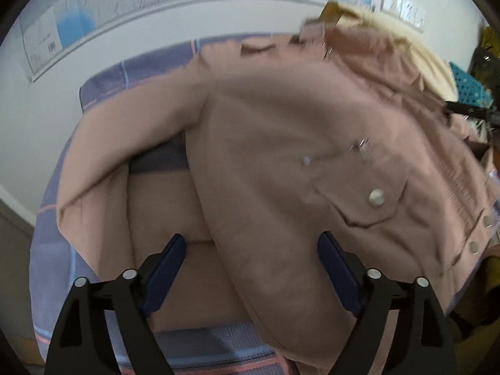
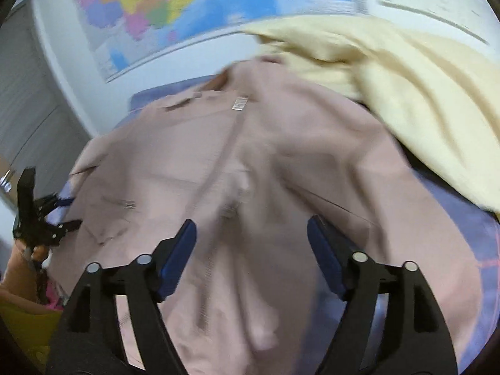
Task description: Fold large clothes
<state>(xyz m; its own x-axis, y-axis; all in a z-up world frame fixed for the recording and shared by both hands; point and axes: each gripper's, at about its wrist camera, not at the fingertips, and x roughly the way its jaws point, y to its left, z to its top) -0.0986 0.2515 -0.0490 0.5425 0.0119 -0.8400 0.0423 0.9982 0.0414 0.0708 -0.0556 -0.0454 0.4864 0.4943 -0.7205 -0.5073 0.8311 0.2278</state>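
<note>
A dusty pink jacket [image 1: 281, 143] with silver snap buttons lies spread on a lavender checked cloth [image 1: 103, 75]. Its sleeve is folded across the left part. My left gripper [image 1: 251, 248] is open just above the jacket's lower part, holding nothing. In the right wrist view the same jacket [image 2: 250, 162] fills the middle, blurred. My right gripper [image 2: 251, 236] is open above it, empty. The left gripper [image 2: 43, 218] also shows at the far left edge of that view, beside the jacket's edge.
A cream garment [image 2: 406, 93] is heaped at the back right, touching the jacket. A map poster [image 2: 175, 9] hangs on the white wall behind. A teal patterned item [image 1: 468, 87] sits at the right. The lavender cloth [image 2: 468, 234] shows to the right.
</note>
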